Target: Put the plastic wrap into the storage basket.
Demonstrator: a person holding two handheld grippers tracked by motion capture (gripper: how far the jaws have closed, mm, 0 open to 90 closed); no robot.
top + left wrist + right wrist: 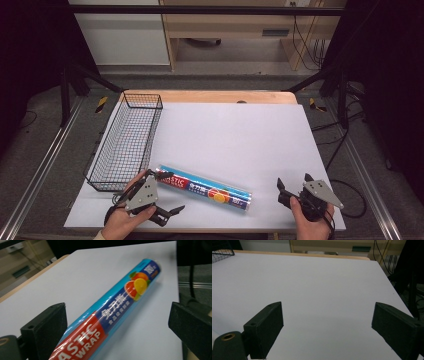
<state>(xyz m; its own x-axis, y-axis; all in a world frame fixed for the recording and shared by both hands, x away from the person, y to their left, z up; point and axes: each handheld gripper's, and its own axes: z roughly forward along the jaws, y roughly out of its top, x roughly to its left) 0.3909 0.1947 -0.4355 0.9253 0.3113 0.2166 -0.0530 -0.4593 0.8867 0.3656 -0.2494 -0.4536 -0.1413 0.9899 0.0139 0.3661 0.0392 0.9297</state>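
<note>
Two tools sit at the near edge of the tabletop [225, 125], each in a hand. The left tool [167, 192] has its jaws spread wide around the near end of a plastic wrap roll [205, 187], pads clear of it on both sides. The roll (blue, with a red label and citrus picture) lies flat on the white sheet, just right of a wire basket [127, 142]. The right tool [292, 182] stands released over bare sheet, well apart from the roll.

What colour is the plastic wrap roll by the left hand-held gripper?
The plastic wrap roll is blue with a red label band and orange fruit pictures, clearest in the left gripper view.
</note>
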